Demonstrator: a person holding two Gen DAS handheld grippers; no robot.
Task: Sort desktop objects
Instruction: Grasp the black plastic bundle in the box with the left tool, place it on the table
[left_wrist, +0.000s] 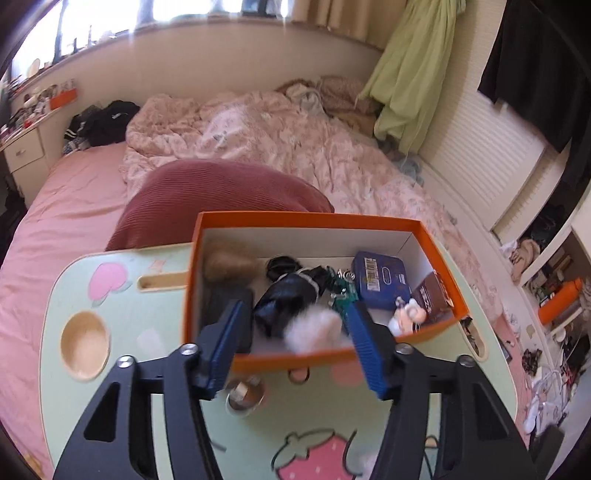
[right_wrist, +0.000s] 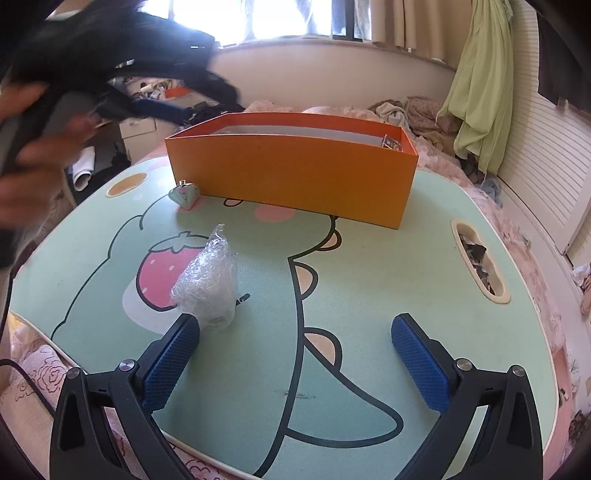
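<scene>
A lived-in home bedroom. A bed (left_wrist: 66, 192) with a pink sheet and a rumpled floral duvet (left_wrist: 258, 140) fills the view toward twelve o'clock, a window (right_wrist: 266, 18) with curtains (left_wrist: 413, 74) behind it. At ten o'clock stands a cluttered white nightstand (left_wrist: 26, 147); a cartoon-printed lap table (right_wrist: 369, 295) rests on the bed.

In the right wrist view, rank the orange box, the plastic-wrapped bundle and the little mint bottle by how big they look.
1. orange box, by far the largest.
2. plastic-wrapped bundle, though it lies much nearer the camera, so its lead over the bottle may be overstated.
3. mint bottle, smallest, right by the box's front wall.
</scene>
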